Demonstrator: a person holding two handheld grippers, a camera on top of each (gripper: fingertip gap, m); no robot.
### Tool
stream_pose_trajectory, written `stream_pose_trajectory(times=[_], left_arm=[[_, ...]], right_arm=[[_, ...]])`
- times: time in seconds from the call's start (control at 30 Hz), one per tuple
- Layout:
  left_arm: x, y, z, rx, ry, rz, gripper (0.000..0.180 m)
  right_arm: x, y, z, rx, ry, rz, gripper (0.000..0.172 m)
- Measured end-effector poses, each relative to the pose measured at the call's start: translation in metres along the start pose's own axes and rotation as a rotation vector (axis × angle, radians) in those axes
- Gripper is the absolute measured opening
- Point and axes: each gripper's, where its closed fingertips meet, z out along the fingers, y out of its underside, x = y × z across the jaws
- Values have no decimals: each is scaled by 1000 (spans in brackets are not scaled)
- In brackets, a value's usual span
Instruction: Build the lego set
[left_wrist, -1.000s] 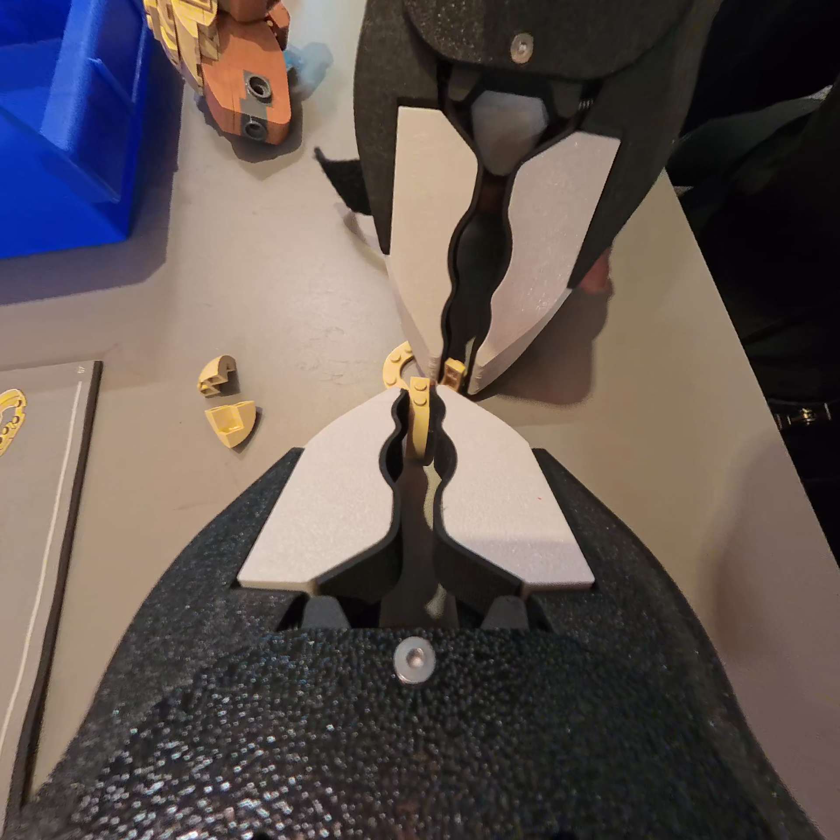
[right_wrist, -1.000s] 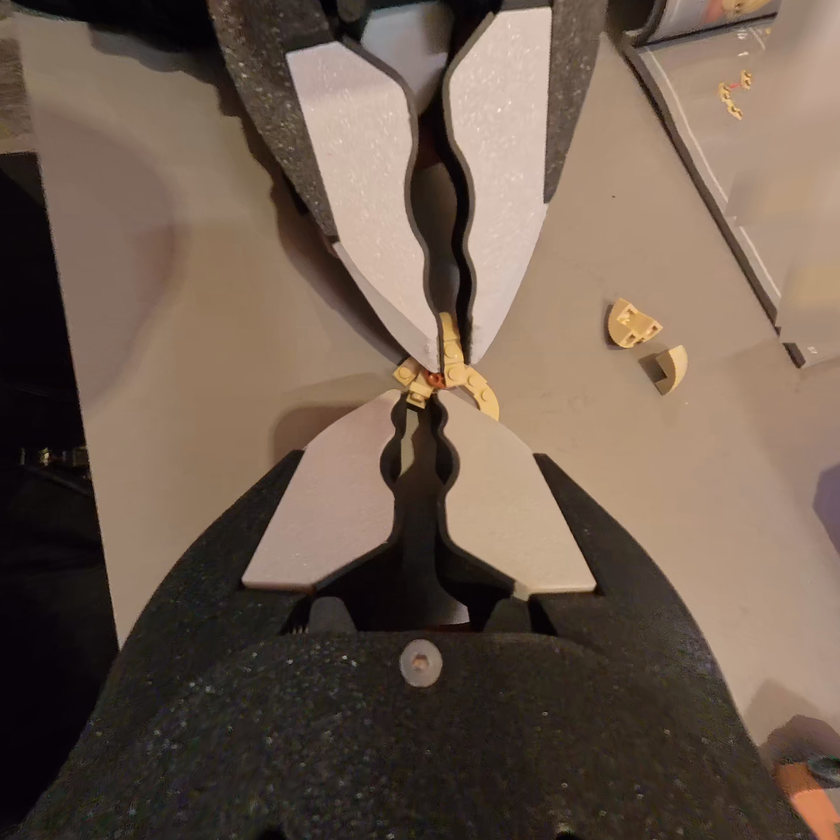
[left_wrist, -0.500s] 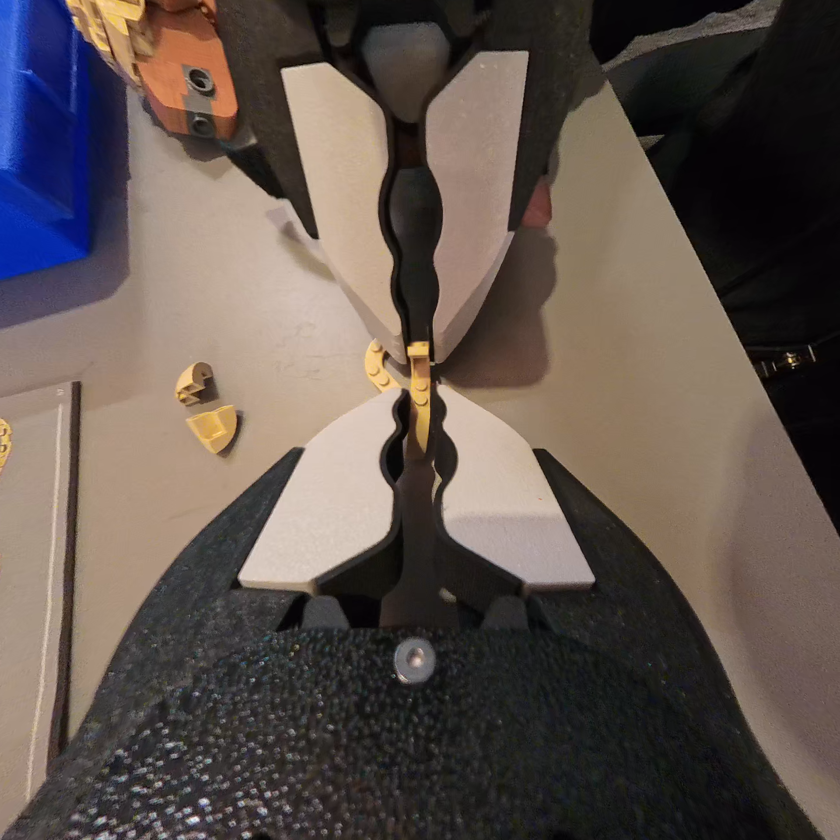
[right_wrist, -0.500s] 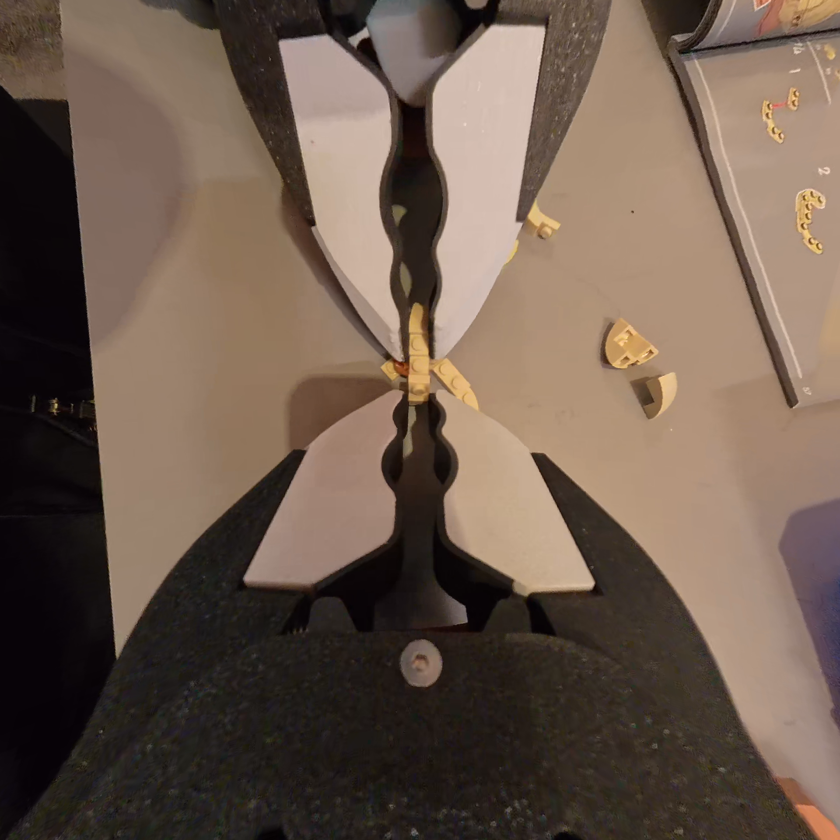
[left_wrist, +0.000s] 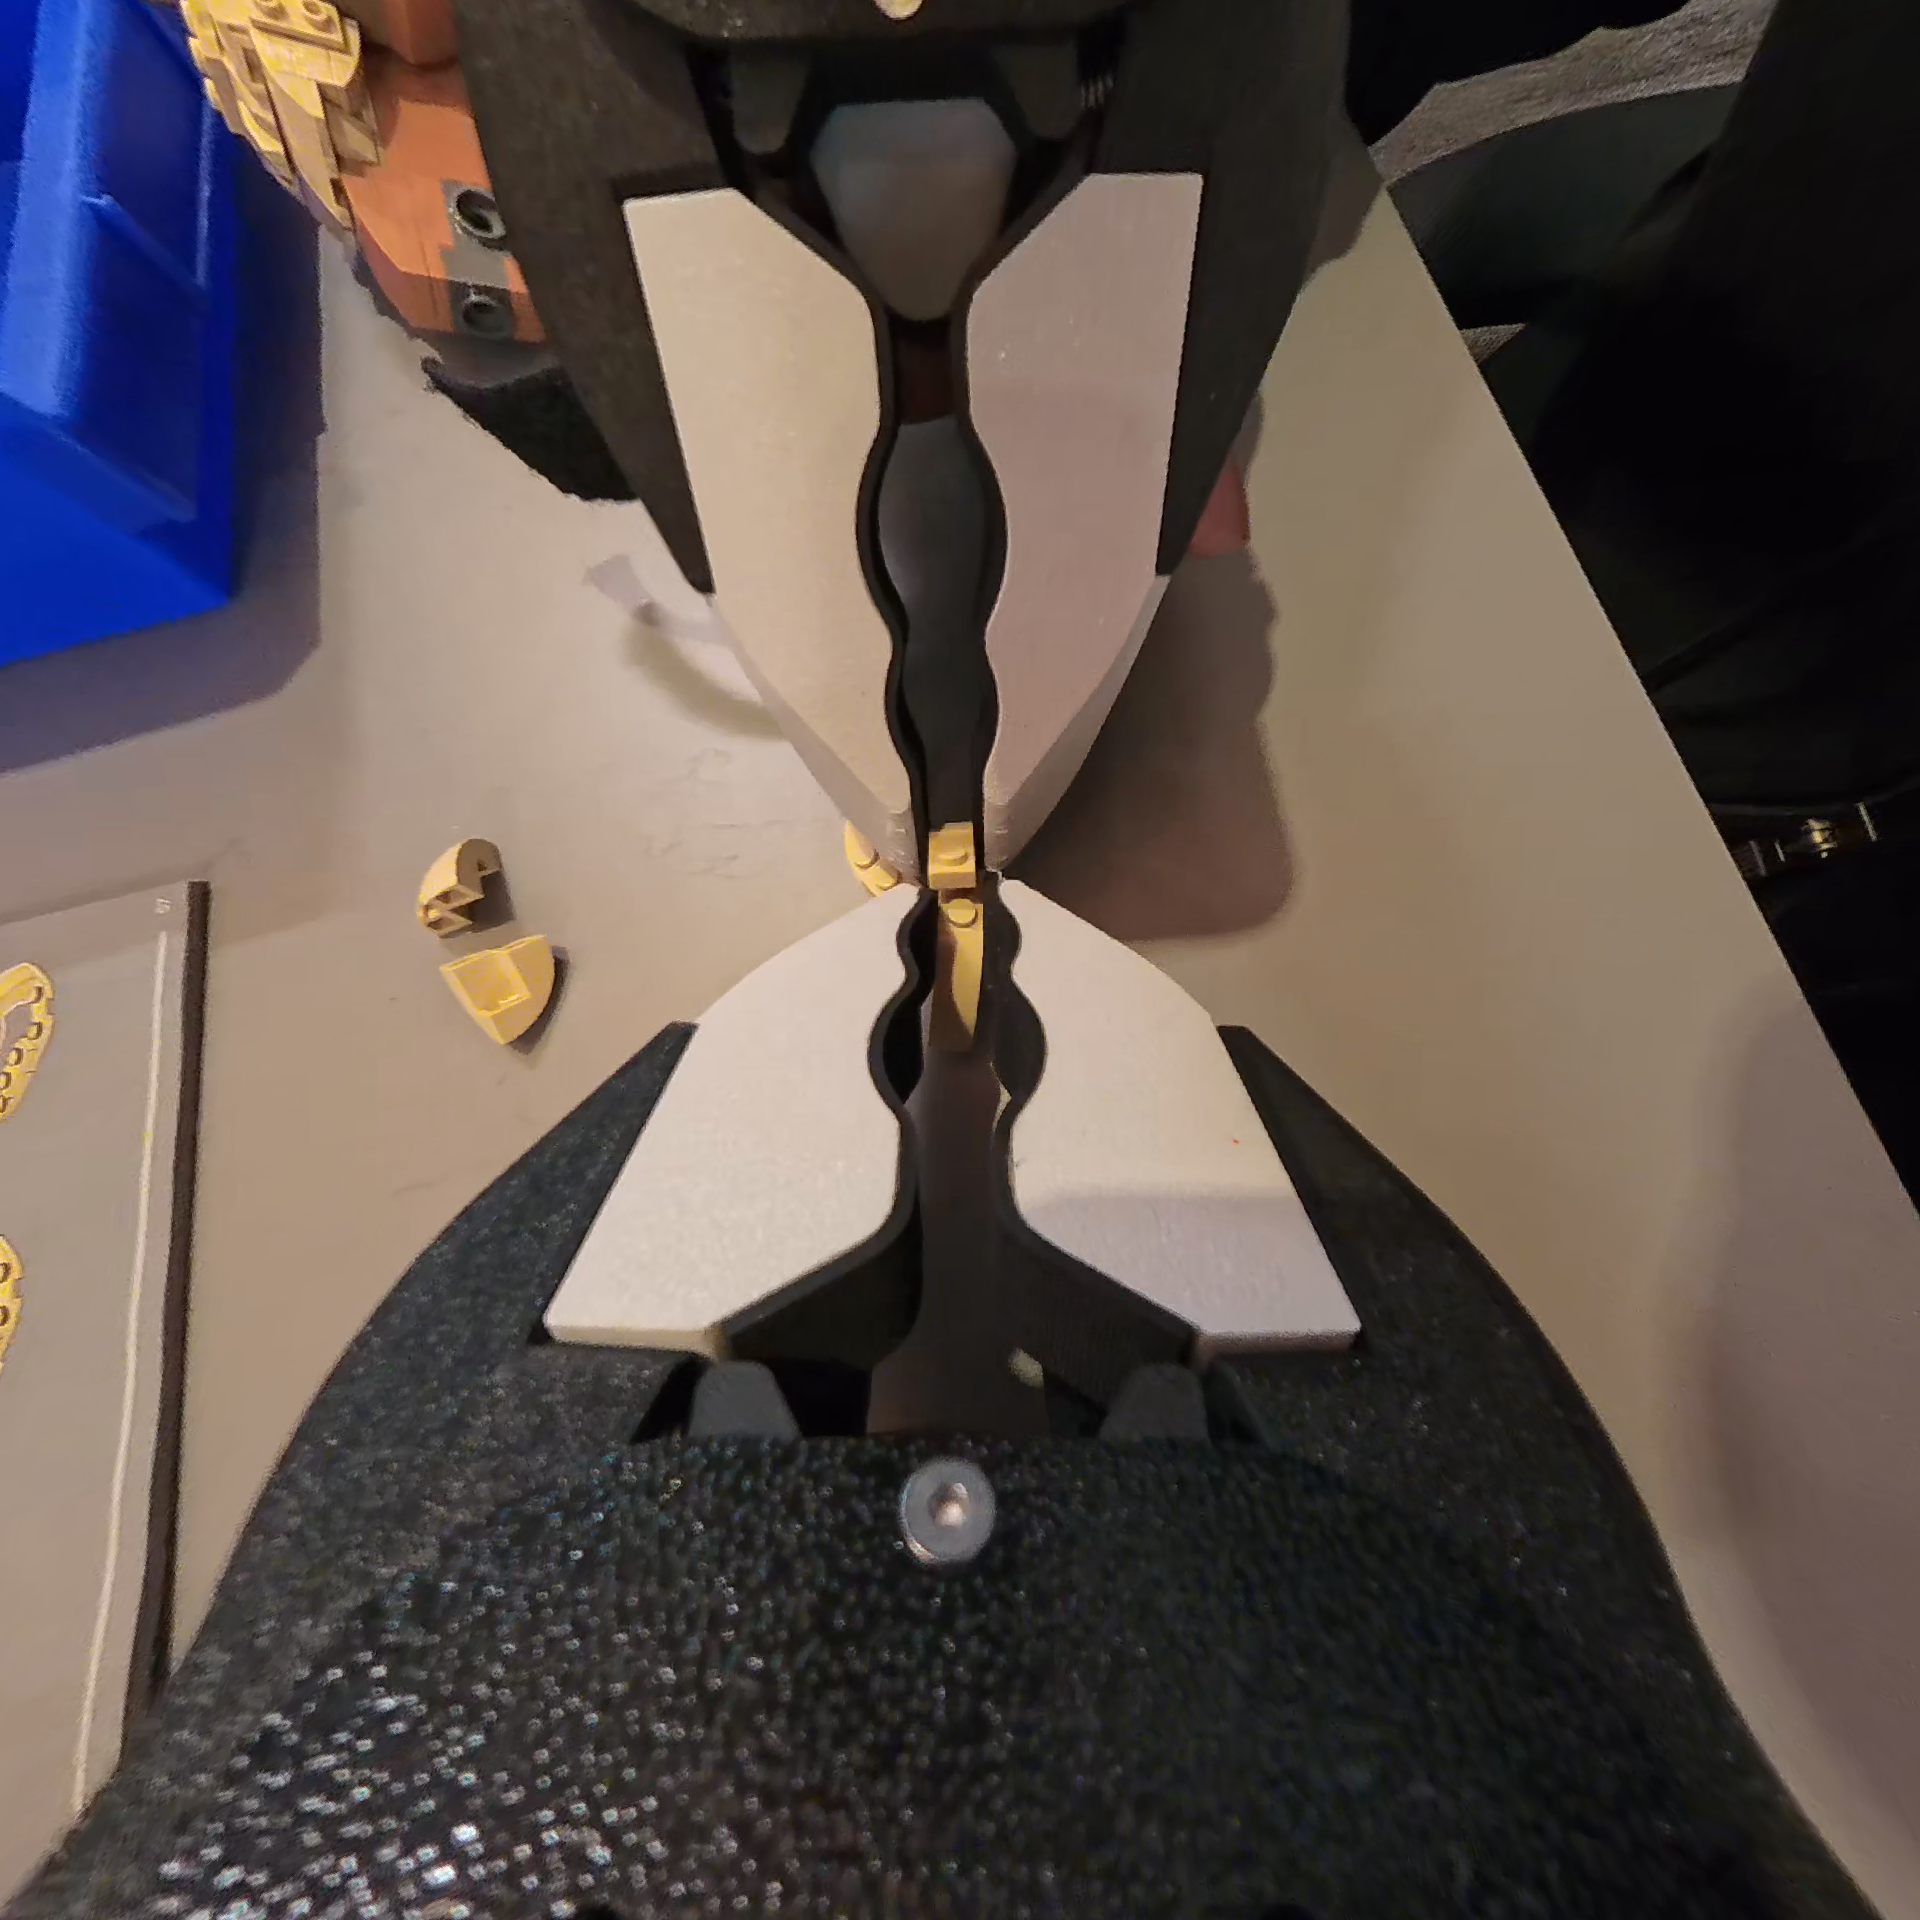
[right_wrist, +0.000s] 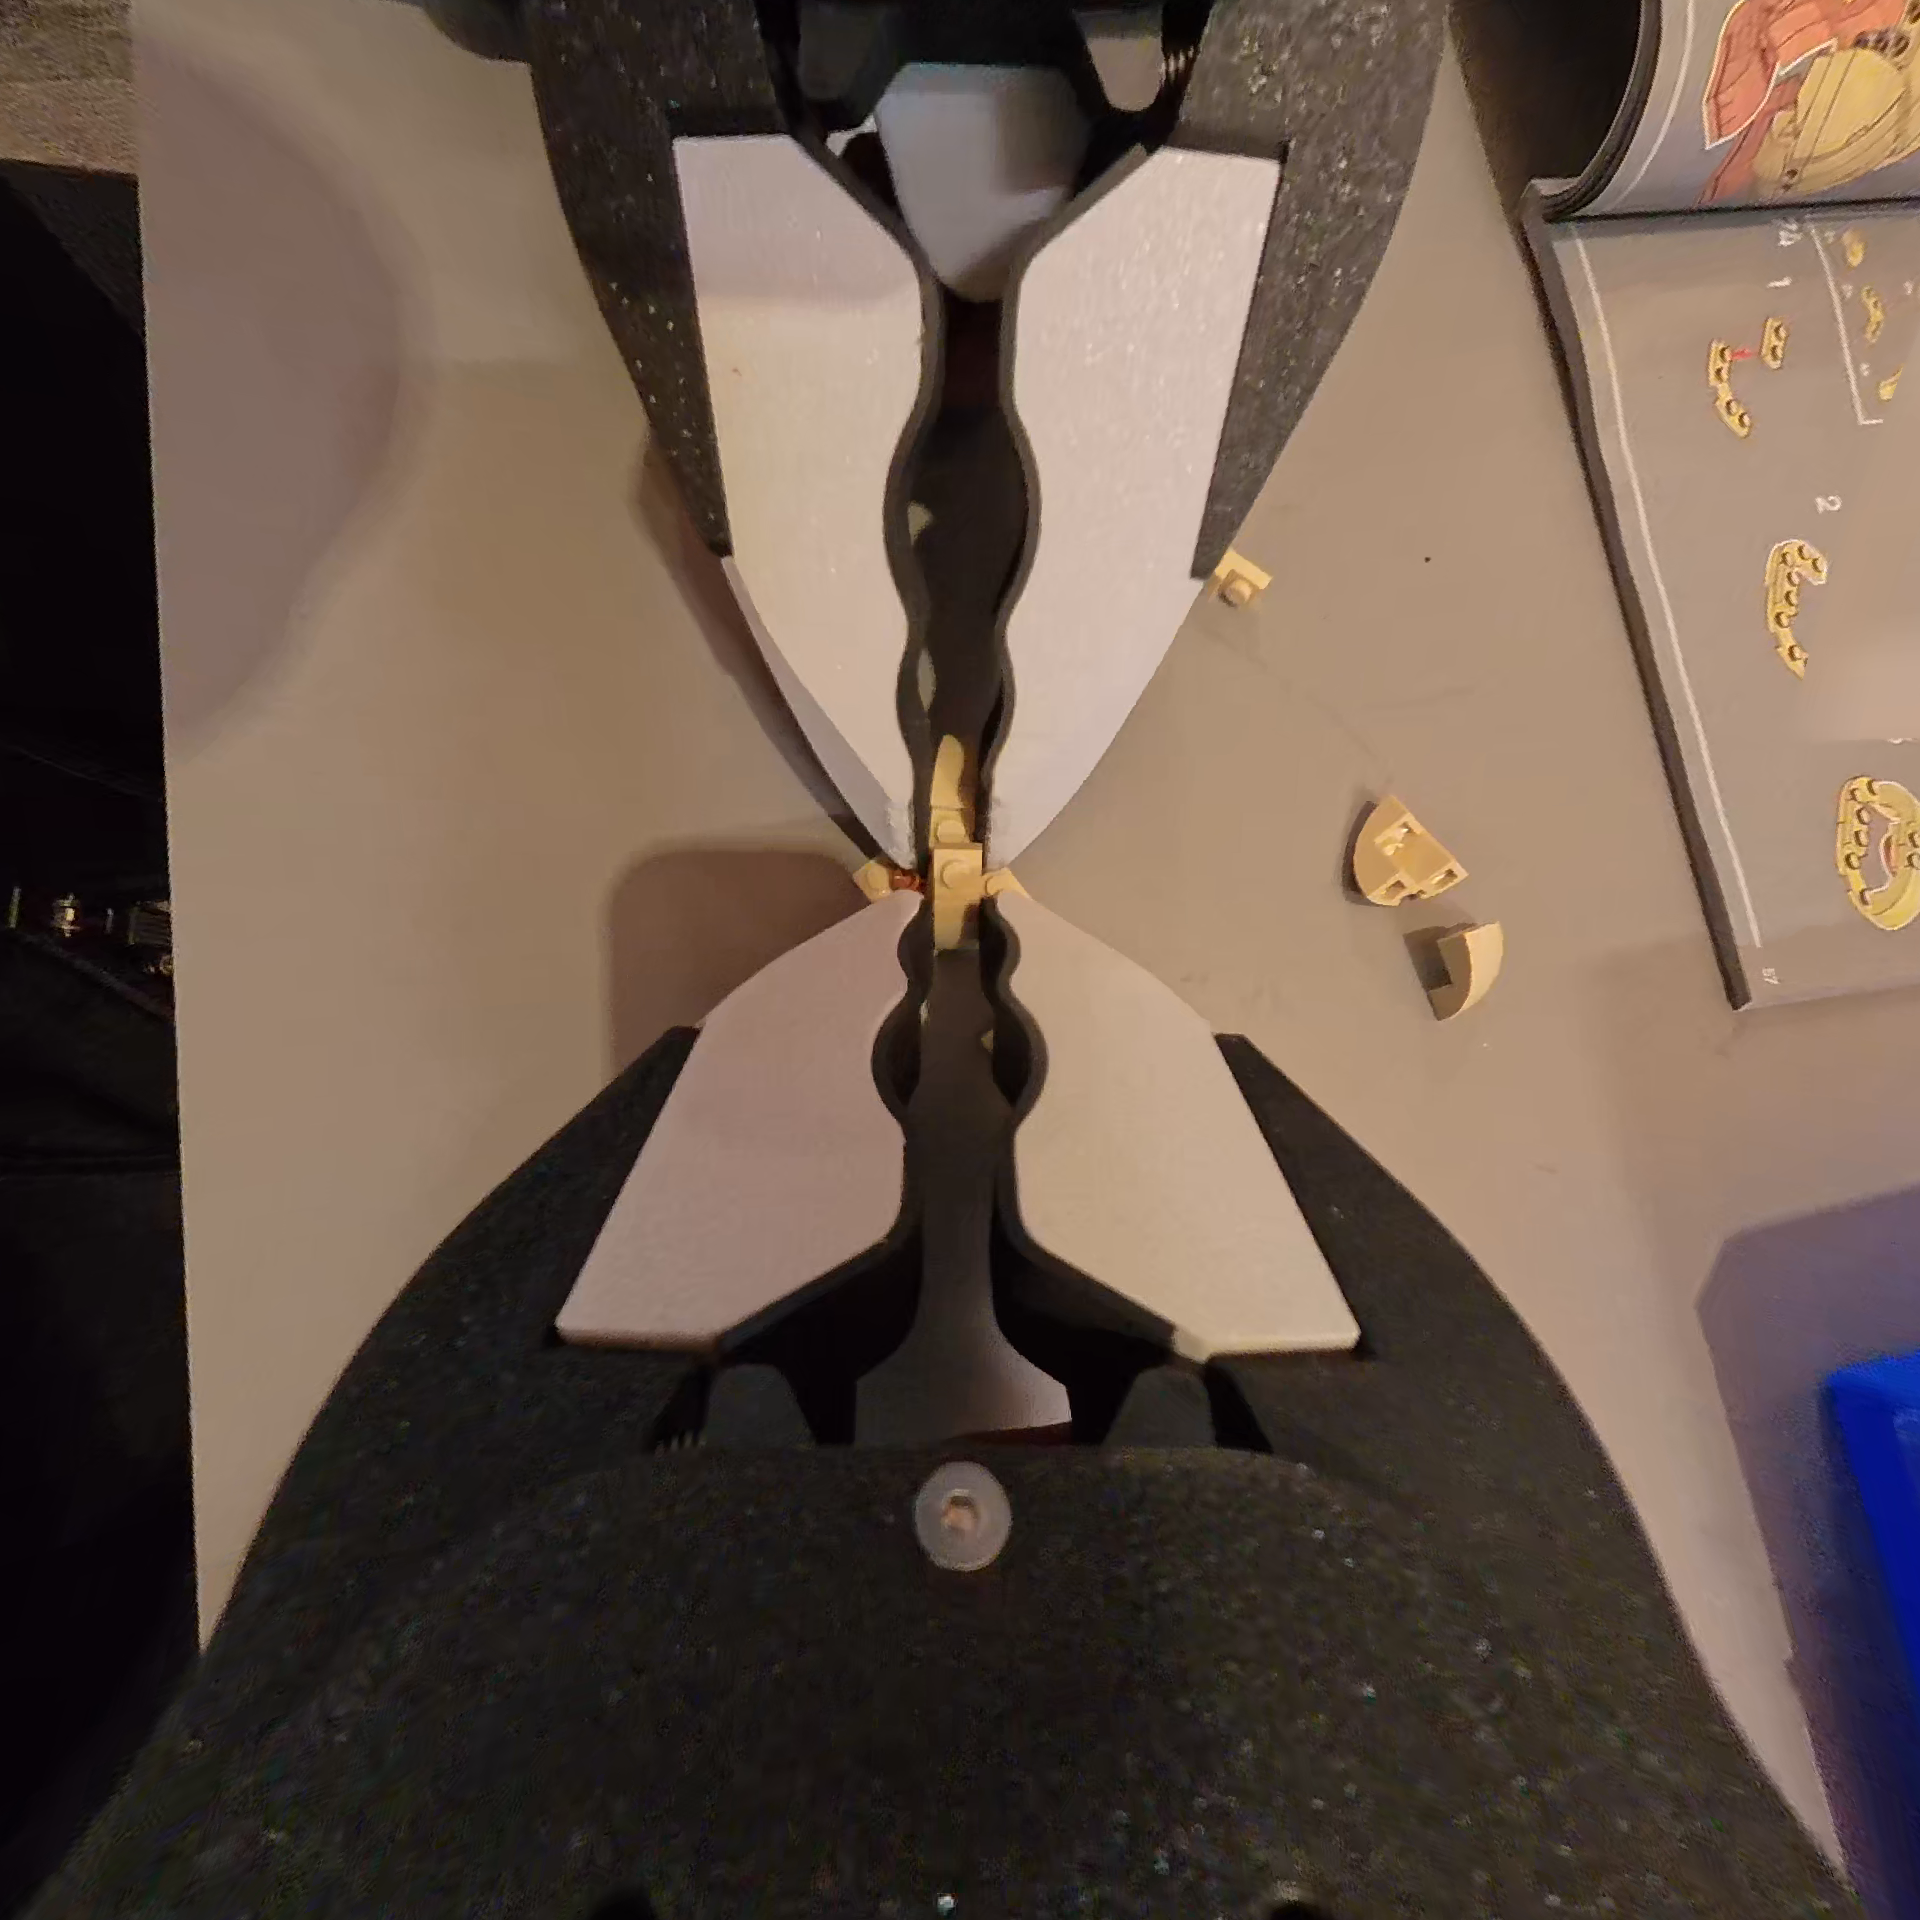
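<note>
Above table (left_wrist: 1351, 935) | left claw (left_wrist: 958, 914) grips curved tan plate (left_wrist: 958, 987) | right claw (right_wrist: 951, 914) grips tan brick (right_wrist: 954, 883)

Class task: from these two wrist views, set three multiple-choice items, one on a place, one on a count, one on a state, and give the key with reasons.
1. Where is the blue bin in the left wrist view?
A upper left
B lower right
C centre

2. How many loose rounded tan bricks lie together beside the booklet?
A two
B five
C none

3. How do the two grippers stand?
A wide open
B tip to tip, each pinching a tan piece
C far apart

Key:
1 A, blue bin fills that corner.
2 A, rounded tan bricks by the booklet.
3 B, left gripper and right gripper meet.
</note>
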Motion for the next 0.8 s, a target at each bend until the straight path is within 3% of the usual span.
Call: stream_pose_trajectory(times=[0.8], left_arm=[[-3,-3,-2,-22,-64,70,8]], right_arm=[[2,4,0,-116,58,-80,8]])
